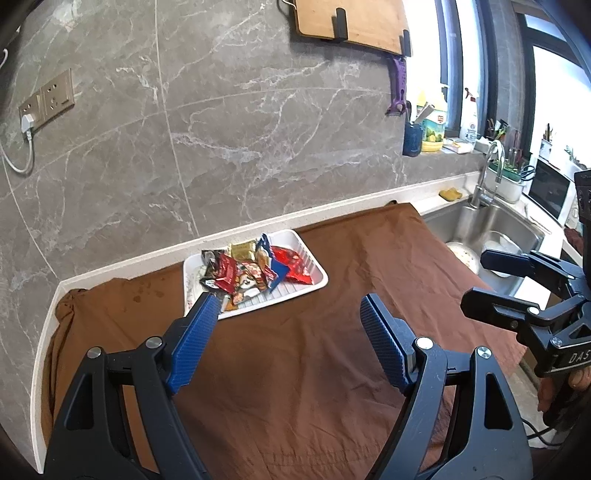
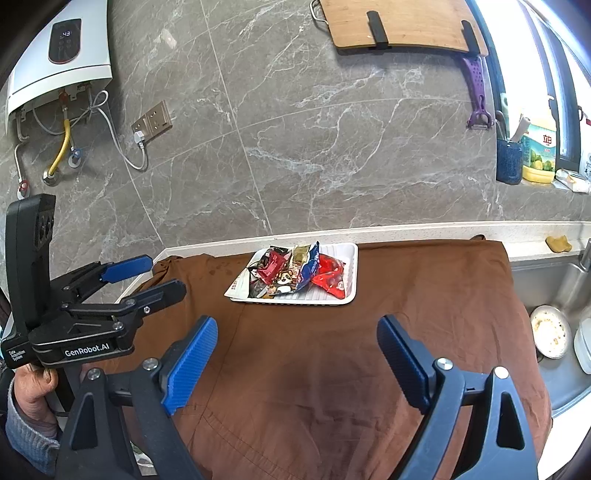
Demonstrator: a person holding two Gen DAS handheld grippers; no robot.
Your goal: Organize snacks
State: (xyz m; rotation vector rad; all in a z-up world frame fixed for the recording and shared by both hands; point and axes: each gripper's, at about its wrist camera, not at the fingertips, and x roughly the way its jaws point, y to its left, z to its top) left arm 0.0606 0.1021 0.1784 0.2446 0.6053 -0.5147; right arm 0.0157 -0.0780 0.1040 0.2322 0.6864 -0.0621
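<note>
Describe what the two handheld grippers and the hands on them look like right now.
Both grippers are black frames with ribbed blue finger pads and silver pivot bolts. The left gripper has white "GenRobot.AI" lettering and a tall black block above its handle; the left hand wears a grey knit sleeve. The right gripper shows partial white letters "DAS" and a black cable below.

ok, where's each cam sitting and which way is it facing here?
Left wrist: on the left gripper, facing forward to the white tray of snack packets on the brown cloth; its own open fingers show, and the right gripper at right.
Right wrist: on the right gripper, facing the same tray from further right; own open fingers, left gripper and holding hand at left.
Shared: tray, snacks, cloth, cutting board, sink.
</note>
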